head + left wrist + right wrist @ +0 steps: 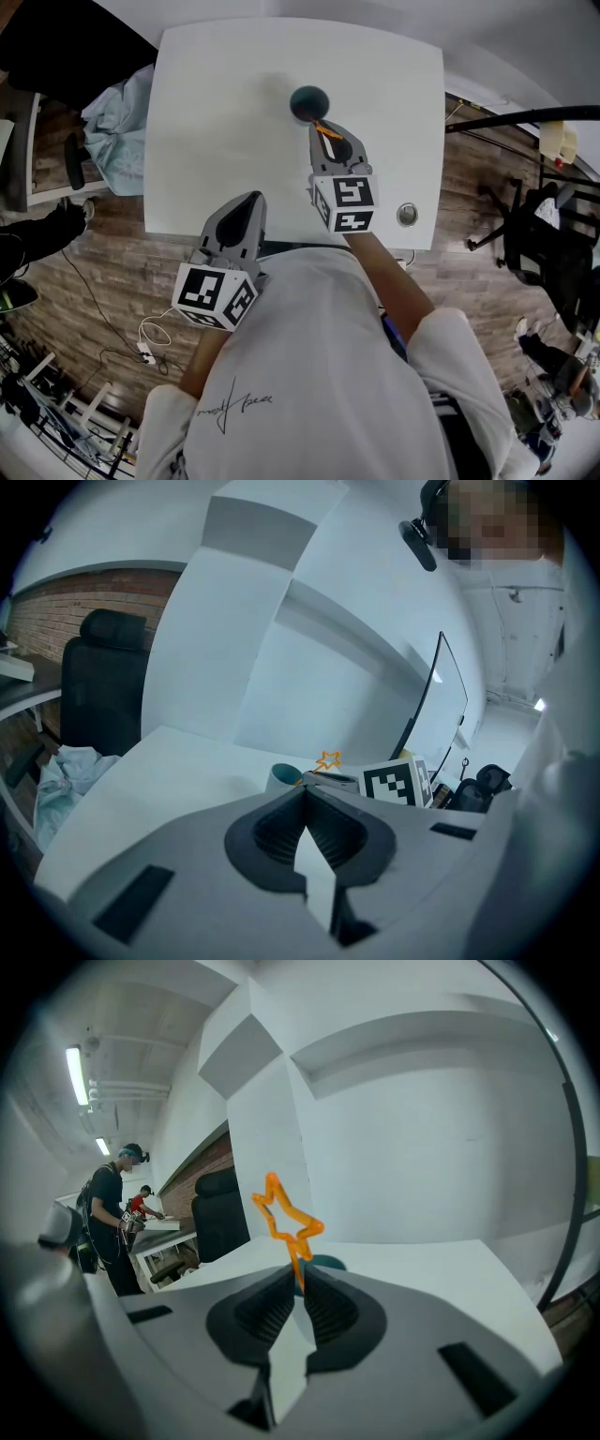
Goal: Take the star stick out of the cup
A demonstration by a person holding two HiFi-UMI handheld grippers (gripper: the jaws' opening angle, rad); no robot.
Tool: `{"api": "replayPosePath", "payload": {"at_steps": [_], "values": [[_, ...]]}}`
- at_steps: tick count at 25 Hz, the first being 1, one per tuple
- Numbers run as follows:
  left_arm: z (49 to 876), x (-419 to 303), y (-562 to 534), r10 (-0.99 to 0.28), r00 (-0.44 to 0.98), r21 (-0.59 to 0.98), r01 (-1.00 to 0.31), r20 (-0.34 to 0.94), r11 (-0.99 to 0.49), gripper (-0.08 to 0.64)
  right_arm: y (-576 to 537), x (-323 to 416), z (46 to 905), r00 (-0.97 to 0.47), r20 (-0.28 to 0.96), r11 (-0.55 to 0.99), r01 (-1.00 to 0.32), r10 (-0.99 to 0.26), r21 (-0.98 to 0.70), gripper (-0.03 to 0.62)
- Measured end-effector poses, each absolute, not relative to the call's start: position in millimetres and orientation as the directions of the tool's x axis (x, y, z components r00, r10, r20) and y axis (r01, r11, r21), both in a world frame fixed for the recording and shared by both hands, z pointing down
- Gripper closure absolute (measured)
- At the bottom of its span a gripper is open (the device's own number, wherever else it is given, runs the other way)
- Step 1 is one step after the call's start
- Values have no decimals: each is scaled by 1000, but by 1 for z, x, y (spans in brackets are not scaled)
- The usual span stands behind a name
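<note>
A dark teal cup (308, 100) stands on the white table (216, 141), toward its far side. The orange star stick (328, 130) leans out of the cup toward me. In the right gripper view the star (286, 1218) rises just above the jaw tips, with the cup (328, 1263) right behind. My right gripper (319, 127) is shut on the stick's thin shaft, just below the star. My left gripper (251, 199) hangs over the table's near edge with its jaws together and nothing in them. From the left gripper view the cup (282, 776) and star (328, 760) lie ahead.
A round metal grommet (407, 215) sits in the table near its right front corner. A light blue cloth (117, 122) lies on a chair at the table's left edge. A black office chair (525, 225) stands to the right. Two people (112, 1218) are far off.
</note>
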State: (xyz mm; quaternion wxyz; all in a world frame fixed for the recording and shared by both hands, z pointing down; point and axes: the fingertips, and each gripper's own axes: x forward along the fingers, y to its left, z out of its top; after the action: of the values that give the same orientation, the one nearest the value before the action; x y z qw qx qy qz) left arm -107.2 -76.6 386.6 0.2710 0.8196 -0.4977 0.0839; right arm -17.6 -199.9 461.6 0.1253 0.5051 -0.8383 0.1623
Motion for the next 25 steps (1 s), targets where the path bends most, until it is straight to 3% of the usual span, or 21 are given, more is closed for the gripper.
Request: {"api": "replayPosePath", "payload": {"at_steps": [25], "values": [[384, -108, -74, -775, 496, 365, -857, 393, -364, 555, -200, -8, 453, -419, 360, 404, -907, -834, -119, 566]]}}
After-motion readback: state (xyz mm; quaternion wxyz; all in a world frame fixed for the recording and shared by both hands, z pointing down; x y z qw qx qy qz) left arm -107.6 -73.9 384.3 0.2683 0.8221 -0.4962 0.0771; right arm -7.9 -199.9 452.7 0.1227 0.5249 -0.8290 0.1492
